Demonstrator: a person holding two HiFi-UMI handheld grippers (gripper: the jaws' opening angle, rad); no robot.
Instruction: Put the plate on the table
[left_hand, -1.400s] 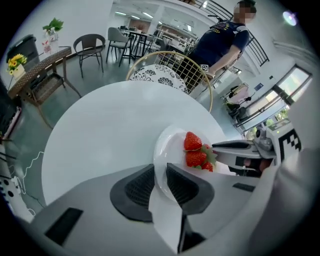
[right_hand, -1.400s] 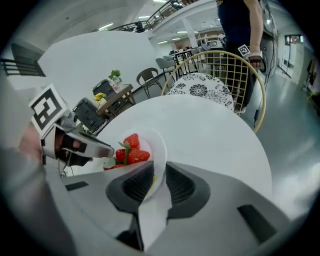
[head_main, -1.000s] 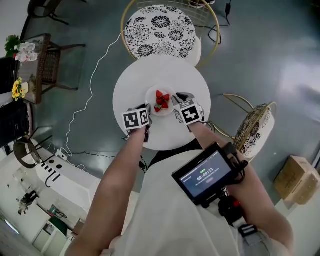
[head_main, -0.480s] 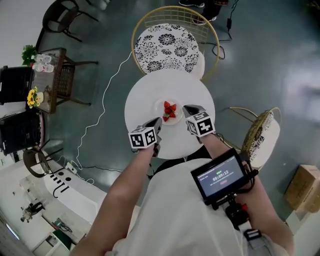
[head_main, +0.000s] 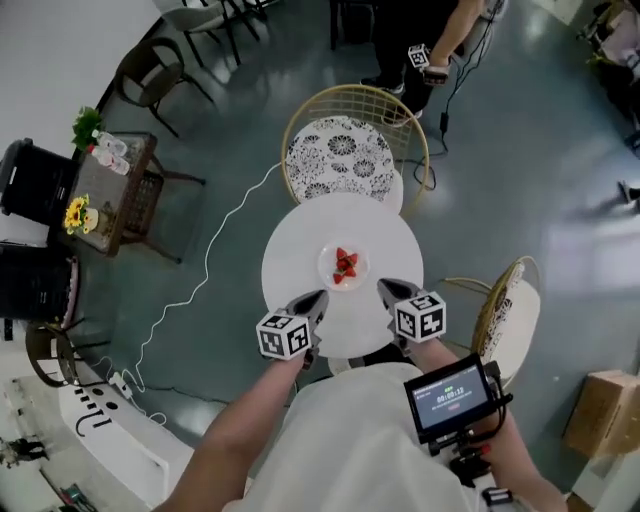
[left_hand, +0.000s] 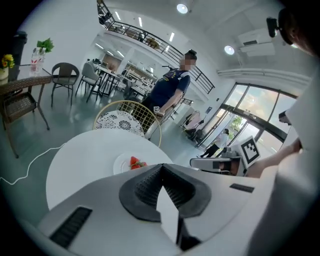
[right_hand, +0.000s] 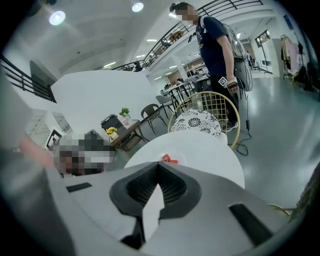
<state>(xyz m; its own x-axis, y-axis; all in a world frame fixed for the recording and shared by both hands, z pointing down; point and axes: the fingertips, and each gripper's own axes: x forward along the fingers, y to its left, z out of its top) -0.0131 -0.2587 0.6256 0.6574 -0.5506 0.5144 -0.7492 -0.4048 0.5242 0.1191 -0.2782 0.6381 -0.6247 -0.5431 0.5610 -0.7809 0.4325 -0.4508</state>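
Both tools have drawn back toward the person since the earlier pictures, when they flanked the dish closely. Now the left tool (head_main: 308, 303) and the right tool (head_main: 386, 291) hang over the near edge of the round white table (head_main: 300, 240). Both are clear of the small white plate (head_main: 328, 268), which sits near the table's middle carrying red strawberries (head_main: 345, 264).

In each gripper view the jaws are pressed together at the tips with nothing between them, so the plate looks released and the task looks done.

Little can go wrong with the plate itself, since it lies well in from every edge. The risk I judge is a knock:
- **Table rim:** it is close to the person's body, and a bump while stepping away could jolt the light table and roll the piled berries off.
- **Floor cable:** the thin white cable (head_main: 212, 255) trailing beside the table could catch a foot.
- **Chair:** the gold-framed chair with a patterned cushion (head_main: 340, 160) touches the far rim, so a shove there would pass straight to the table.
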